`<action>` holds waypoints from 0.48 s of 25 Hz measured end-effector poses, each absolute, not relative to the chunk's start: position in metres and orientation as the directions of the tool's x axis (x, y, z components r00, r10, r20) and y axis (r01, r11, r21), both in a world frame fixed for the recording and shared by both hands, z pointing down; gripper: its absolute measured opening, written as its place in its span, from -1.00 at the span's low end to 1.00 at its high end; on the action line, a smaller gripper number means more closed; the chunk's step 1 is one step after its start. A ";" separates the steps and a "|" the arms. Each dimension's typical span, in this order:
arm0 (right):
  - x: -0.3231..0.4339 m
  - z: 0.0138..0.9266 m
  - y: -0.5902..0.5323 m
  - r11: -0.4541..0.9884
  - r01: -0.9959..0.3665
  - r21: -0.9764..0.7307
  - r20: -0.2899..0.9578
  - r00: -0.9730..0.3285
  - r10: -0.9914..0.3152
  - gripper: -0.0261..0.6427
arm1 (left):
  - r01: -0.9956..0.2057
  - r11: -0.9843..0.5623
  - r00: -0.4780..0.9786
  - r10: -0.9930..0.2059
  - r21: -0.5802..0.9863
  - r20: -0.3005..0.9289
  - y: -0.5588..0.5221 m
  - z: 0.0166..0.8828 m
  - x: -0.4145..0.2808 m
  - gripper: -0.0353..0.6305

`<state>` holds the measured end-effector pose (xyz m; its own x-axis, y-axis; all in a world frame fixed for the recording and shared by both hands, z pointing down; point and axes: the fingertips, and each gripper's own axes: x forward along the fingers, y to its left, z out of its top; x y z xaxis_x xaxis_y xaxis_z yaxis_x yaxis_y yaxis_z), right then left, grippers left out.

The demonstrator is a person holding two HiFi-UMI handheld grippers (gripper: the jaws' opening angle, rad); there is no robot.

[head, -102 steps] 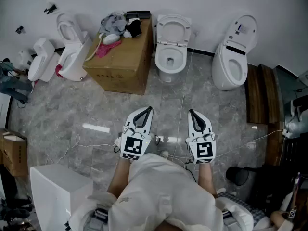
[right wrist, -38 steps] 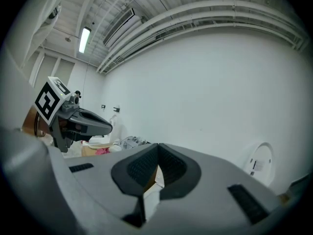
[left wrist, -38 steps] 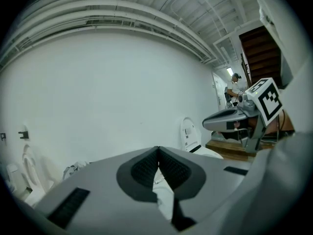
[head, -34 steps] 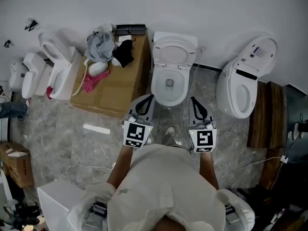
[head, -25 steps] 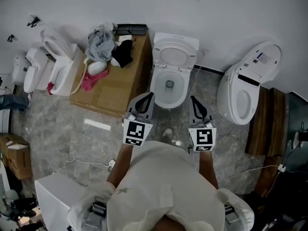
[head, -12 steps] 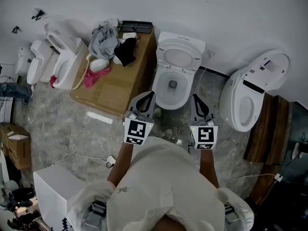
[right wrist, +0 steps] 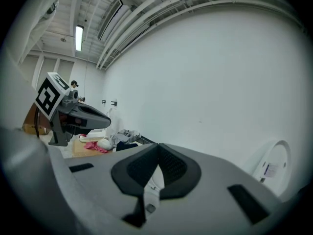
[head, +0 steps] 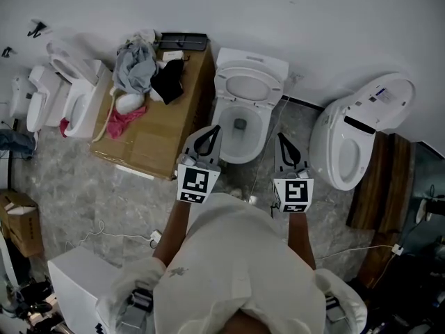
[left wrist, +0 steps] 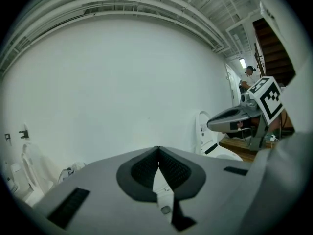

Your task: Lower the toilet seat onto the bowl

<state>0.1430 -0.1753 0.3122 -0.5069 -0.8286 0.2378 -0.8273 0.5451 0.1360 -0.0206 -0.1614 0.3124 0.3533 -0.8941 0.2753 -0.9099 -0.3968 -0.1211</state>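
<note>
In the head view a white toilet stands against the wall. Its seat (head: 272, 92) is raised and leans back against the tank, and the bowl (head: 243, 157) below it lies uncovered. My left gripper (head: 216, 128) is shut and empty, its tip over the bowl's left front edge. My right gripper (head: 279, 136) is also shut and empty, just off the bowl's right side. Neither touches the seat. In the left gripper view the jaws (left wrist: 158, 148) meet at the tips. It is the same in the right gripper view (right wrist: 158, 146).
A cardboard box (head: 149, 134) with a heap of clothes (head: 142, 65) stands close on the toilet's left. A second toilet (head: 351, 141) is to the right, with wooden boards (head: 375, 186) beyond it. More toilets (head: 69, 92) stand far left. A white box (head: 76, 284) and cables lie on the floor behind.
The person has walked up to the middle toilet. Both shut grippers have come forward from the open floor and now flank the front of the bowl.
</note>
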 end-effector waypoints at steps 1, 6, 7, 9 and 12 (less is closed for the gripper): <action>0.142 0.314 -0.182 0.540 -0.830 0.138 0.244 -0.500 -0.831 -0.90 | -0.908 -0.401 0.358 -0.891 -0.118 0.278 -0.169 0.314 -0.022 -0.85; 0.137 0.322 -0.214 0.513 -0.847 0.139 0.270 -0.466 -0.843 -0.90 | -0.895 -0.434 0.388 -0.871 -0.103 0.301 -0.205 0.325 -0.031 -0.85; 0.135 0.324 -0.222 0.506 -0.851 0.142 0.274 -0.457 -0.846 -0.90 | -0.891 -0.442 0.396 -0.867 -0.101 0.302 -0.214 0.326 -0.033 -0.85; 0.131 0.328 -0.237 0.491 -0.859 0.144 0.283 -0.440 -0.852 -0.90 | -0.883 -0.459 0.413 -0.858 -0.096 0.306 -0.230 0.331 -0.036 -0.85; 0.126 0.334 -0.255 0.470 -0.871 0.139 0.295 -0.417 -0.860 -0.90 | -0.870 -0.486 0.439 -0.841 -0.086 0.315 -0.252 0.339 -0.039 -0.85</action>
<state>0.1259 -0.2548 0.3340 -0.4168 -0.8599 0.2948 -0.8715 0.4702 0.1395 -0.0390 -0.2525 0.3387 0.4392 -0.8414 0.3149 -0.8696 -0.4862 -0.0864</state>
